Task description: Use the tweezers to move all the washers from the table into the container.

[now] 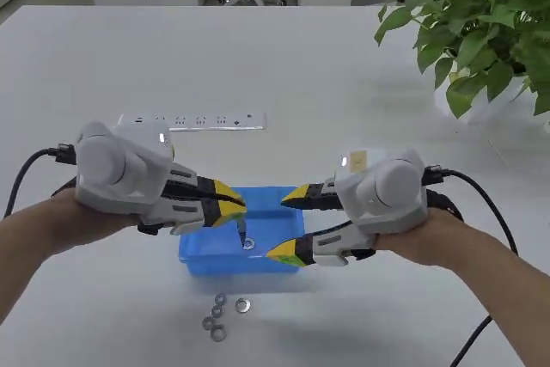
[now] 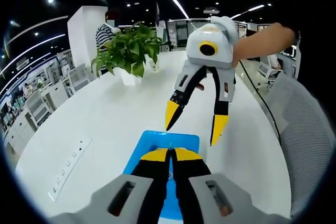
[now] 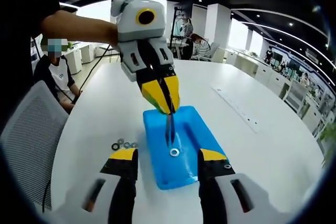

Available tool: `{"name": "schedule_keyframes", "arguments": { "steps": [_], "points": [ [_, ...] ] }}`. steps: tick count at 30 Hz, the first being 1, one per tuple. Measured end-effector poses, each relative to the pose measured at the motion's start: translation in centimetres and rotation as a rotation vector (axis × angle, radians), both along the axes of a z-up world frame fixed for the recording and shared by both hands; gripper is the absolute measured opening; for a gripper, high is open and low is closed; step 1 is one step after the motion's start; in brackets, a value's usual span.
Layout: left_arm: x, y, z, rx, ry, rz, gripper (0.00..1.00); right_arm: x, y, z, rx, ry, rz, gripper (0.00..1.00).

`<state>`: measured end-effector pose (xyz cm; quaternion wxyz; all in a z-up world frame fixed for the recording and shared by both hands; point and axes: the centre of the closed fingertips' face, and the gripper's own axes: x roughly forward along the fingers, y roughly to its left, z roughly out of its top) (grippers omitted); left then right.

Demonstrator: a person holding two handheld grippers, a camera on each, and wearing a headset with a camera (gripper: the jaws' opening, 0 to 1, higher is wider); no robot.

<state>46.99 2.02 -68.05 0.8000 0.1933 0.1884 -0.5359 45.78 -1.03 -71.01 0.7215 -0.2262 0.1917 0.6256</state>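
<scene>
While the left claw is clamped tight on the tweezers, their tips point down into the blue container, right beside a single washer lying inside it. Facing it, the right claw is spread wide and empty above the container. More washers lie clustered on the white surface, nearer the person than both claws.
</scene>
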Motion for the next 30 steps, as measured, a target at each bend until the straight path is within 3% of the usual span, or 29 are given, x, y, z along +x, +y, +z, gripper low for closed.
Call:
{"name": "schedule_keyframes", "arguments": {
  "steps": [15,30],
  "points": [
    [-1.1,1.1,2.0,0.006,-0.015,0.027,0.06,-1.8,-3.4,1.1,0.007,-0.005,-0.095,0.62],
    [-3.2,1.7,3.6,0.026,-0.029,0.038,0.06,-4.2,-5.6,1.0,0.018,0.030,-0.166,0.76]
  ]
}}
